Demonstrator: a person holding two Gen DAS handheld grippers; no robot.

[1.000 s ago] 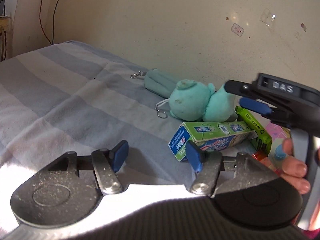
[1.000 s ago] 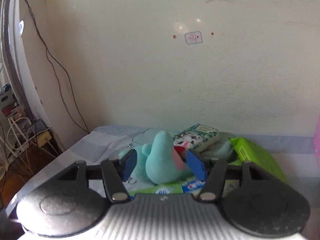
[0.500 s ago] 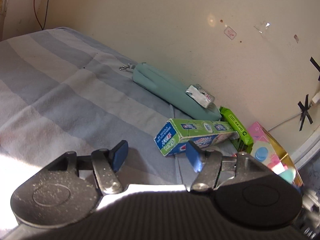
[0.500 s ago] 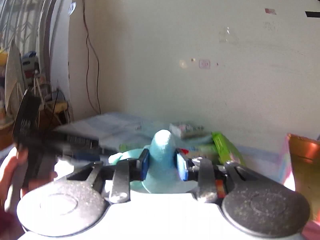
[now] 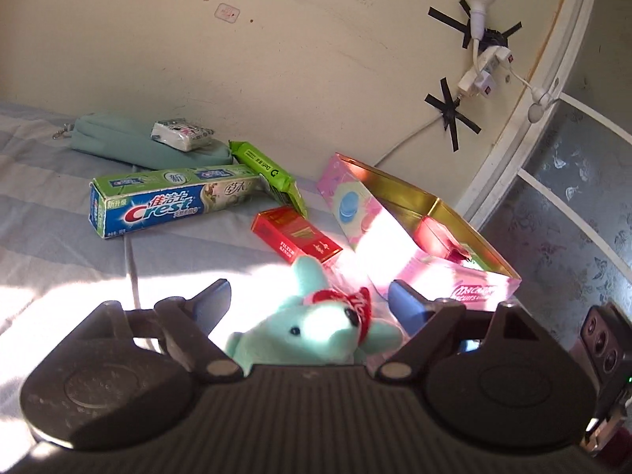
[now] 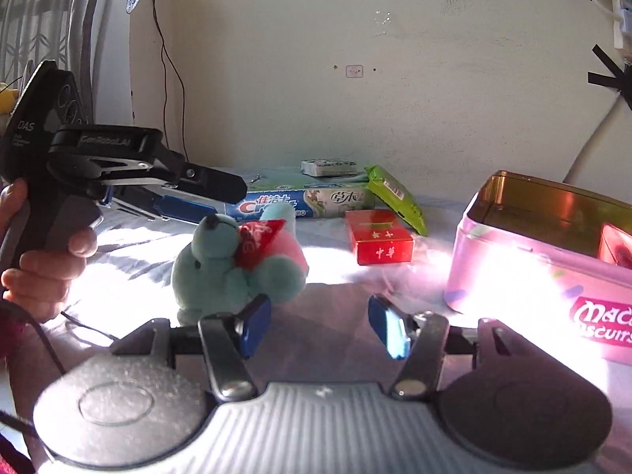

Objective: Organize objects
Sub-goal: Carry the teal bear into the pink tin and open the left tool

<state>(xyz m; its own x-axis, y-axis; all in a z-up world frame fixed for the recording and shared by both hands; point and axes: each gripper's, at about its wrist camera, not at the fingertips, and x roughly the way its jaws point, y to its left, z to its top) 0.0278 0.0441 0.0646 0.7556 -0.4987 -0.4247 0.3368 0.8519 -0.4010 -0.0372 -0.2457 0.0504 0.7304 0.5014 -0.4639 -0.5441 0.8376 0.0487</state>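
Plush toy [image 6: 237, 260] on the sunlit bed [image 5: 47, 237], beside the pink biscuit tin [image 6: 533, 276].
Both my hand-held grippers, left [image 5: 308, 302] and right [image 6: 320, 326], have jaws apart, gripping nothing; the teal toy lies loose between my left fingers, near a red cigarette pack [image 5: 296, 235].

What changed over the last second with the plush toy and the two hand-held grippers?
The right hand-held gripper carried the plush toy off the pouch, set it down by the pink tin and opened. The left hand-held gripper stayed open. The toothpaste box stayed put.
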